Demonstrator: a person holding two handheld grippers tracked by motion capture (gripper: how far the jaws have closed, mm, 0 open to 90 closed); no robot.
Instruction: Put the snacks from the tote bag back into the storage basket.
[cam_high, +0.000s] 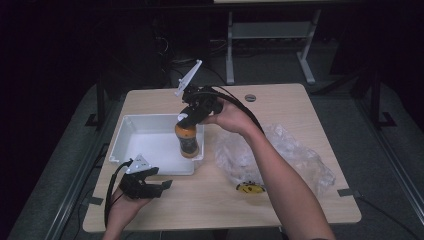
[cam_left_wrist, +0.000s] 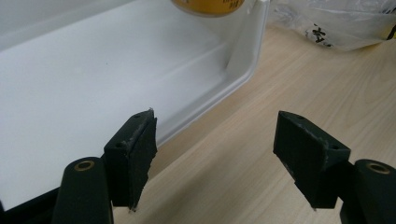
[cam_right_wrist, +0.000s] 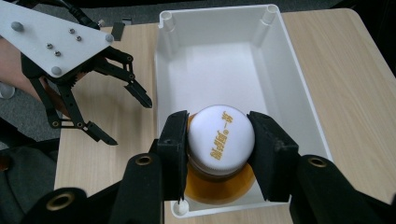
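- The step in hand, as I judge it, is setting a drink bottle (cam_high: 188, 138) into the white plastic bin (cam_high: 131, 129) — the right gripper (cam_right_wrist: 220, 148) carries it over the bin's corner nearest the person and the crumpled clear plastic bag (cam_high: 285, 155).
- The right gripper's jaws pinch the bottle at its neck, one pad on each side of the white cap (cam_right_wrist: 220, 133); the cap's yellow print faces the gripper's camera, and the amber body hangs below it.
- In the high view the bottle's long axis runs close to upright with a slight lean — cap up towards the gripper, base down towards the bin's floor. Its base looks to be at about rim level; whether it touches the floor I cannot tell.
- The left gripper (cam_high: 150, 182) rests on the wooden table (cam_high: 280, 210) just outside the bin's near wall, jaws spread wide with nothing between them; in the left gripper view its pads (cam_left_wrist: 140, 140) frame bare table and the bin's rim (cam_left_wrist: 243, 74).
- The next move calls for lowering the bottle straight down, clear of the corner rim, until its base sits flat, and only then parting the jaws. Let go with the lean uncorrected and the bottle may tip against the wall.
- A small yellow-and-black object (cam_high: 250, 188) lies on the table by the bag's near edge; what it is I cannot tell.
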